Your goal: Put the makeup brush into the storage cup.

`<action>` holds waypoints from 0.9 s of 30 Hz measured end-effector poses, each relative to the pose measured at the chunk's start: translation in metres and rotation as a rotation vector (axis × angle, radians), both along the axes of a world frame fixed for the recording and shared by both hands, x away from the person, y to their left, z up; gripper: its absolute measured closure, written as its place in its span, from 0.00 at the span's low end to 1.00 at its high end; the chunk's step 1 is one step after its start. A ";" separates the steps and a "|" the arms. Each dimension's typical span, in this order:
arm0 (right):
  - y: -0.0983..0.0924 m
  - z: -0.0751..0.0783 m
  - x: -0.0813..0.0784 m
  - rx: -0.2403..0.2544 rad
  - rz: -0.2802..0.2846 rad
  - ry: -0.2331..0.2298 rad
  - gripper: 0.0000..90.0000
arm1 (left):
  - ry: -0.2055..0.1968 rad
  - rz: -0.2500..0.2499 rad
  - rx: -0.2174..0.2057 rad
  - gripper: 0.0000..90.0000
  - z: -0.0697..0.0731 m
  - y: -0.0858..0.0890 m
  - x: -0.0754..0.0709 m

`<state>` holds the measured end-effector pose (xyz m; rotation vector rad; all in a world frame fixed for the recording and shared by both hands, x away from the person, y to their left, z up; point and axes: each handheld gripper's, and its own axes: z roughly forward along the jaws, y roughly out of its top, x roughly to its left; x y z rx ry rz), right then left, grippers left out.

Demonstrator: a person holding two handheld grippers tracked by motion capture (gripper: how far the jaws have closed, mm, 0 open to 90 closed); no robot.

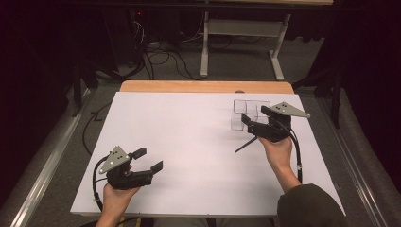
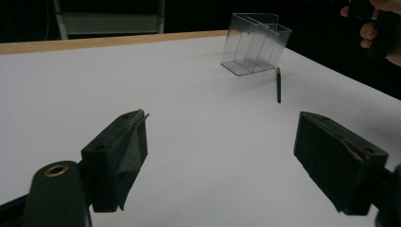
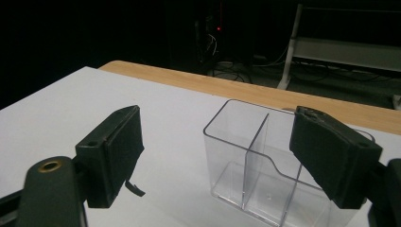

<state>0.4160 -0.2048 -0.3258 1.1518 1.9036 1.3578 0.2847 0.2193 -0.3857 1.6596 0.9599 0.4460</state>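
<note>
High view. A white counter (image 1: 189,142) carries a clear plastic organizer (image 1: 246,113) with dividers at its far right, and a dark pencil (image 1: 246,144) lying flat just in front of it. The right tool (image 1: 251,119) hovers at the organizer's near edge, jaws spread and holding nothing — seemingly lined up over the container rather than the pencil. The left tool (image 1: 149,159) rests low at the near left, well apart from both things, jaws also spread and empty; it looks parked out of the way.

Left gripper view. The left tool (image 2: 220,156) has both jaws wide apart above bare counter. Far ahead stands the organizer (image 2: 255,43), upright, its partitions visible through the clear walls; the pencil (image 2: 278,85) lies just beside its near corner, tip toward it, apart from the wall. A hand (image 2: 378,28) with the other tool shows at the upper right.

Right gripper view. The right tool (image 3: 217,151) frames the organizer (image 3: 255,165) between its open jaws — none touching. The compartments in view are empty, so the pencil is judged not yet stowed.
</note>
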 end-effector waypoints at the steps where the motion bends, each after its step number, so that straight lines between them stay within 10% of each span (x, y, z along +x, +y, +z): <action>1: 0.000 0.000 0.001 0.001 -0.003 0.002 0.22 | 0.000 0.000 0.000 0.21 0.000 0.000 0.000; 27: -0.003 -0.002 0.020 -0.046 -0.053 0.137 0.24 | 0.006 0.001 0.000 0.21 0.000 0.000 0.001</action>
